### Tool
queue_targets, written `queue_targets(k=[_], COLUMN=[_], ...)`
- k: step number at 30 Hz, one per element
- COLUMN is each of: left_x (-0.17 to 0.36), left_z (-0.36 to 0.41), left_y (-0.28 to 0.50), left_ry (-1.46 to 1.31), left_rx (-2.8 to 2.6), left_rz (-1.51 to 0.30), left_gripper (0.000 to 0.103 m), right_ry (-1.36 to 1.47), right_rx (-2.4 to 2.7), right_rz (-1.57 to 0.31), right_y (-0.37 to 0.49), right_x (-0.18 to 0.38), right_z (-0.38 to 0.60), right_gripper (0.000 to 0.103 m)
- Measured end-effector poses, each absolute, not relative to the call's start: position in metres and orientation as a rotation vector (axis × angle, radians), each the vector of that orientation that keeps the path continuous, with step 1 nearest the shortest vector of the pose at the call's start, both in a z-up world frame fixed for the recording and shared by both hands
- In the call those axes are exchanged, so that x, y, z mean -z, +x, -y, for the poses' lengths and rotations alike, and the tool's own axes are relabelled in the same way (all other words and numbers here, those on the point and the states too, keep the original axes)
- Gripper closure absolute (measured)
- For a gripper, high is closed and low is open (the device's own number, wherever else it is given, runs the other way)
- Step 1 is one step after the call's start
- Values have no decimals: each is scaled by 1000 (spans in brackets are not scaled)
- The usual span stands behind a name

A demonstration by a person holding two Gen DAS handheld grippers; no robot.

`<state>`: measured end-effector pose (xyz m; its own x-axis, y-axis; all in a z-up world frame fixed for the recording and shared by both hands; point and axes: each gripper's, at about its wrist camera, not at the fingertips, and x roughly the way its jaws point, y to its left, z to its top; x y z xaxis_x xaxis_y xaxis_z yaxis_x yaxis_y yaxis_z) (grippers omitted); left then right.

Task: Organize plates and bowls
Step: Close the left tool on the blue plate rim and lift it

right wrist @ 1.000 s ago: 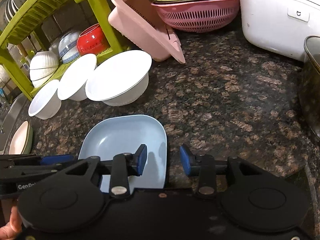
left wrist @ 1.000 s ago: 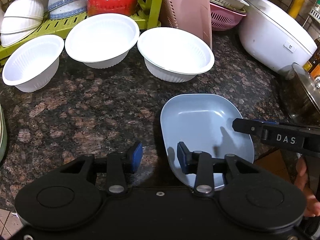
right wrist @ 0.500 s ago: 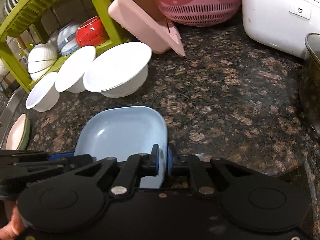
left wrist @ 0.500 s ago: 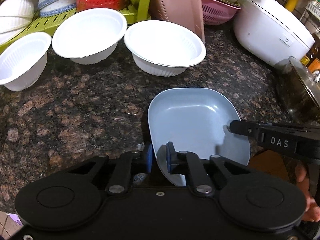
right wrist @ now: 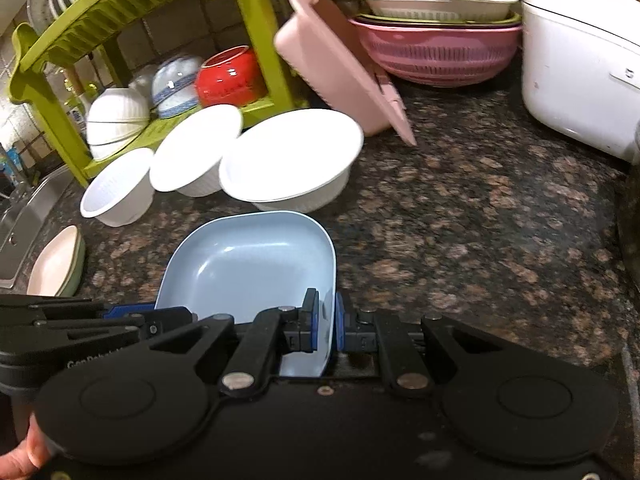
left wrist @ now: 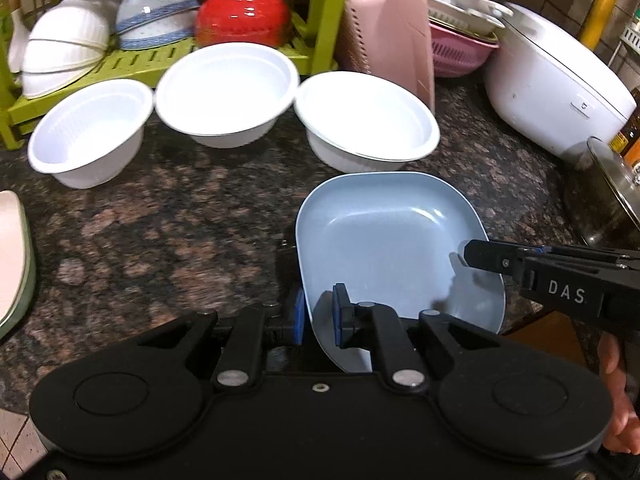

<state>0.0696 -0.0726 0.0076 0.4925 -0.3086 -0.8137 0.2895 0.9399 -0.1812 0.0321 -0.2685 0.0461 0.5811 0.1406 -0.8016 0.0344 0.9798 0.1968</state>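
Blue plate (left wrist: 384, 236), rounded-square, sits near the front edge of the granite counter (left wrist: 160, 220), just in front of three white bowls. Left gripper (left wrist: 318, 316): blue pads pinch the plate's left rim, one pad inside, one outside. Right gripper (right wrist: 327, 322): pads pinch the plate's right rim the same way. Both pairs of fingers are nearly closed, only the rim between them.

Writing: "DAS" on the right gripper's body in the left view; partial "Gen…" on the left gripper's body in the right view, rest unreadable.

Surroundings: white bowls (left wrist: 228, 92) in a row behind the plate, the nearest one (right wrist: 292, 160) just beside its far edge. Green rack (right wrist: 112, 4) behind them holds upturned bowls, one red (left wrist: 242, 16). Pink tray (right wrist: 340, 68) leans at the rack. White cooker (left wrist: 556, 92) at the counter's back right corner. Stacked plates (right wrist: 58, 266) at the left edge.
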Motion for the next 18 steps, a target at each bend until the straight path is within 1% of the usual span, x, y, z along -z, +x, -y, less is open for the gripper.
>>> queue_targets(k=[18], left_x=[-30], left_z=[-20], left_y=[56], left_ry=[-105], left_rx=[194], left_rz=[-887], left_gripper=[85], right_ry=[110], right_rx=[-223], right_rz=[-893], right_y=[48], right_x=[-68], right_z=[174], right_gripper=[92])
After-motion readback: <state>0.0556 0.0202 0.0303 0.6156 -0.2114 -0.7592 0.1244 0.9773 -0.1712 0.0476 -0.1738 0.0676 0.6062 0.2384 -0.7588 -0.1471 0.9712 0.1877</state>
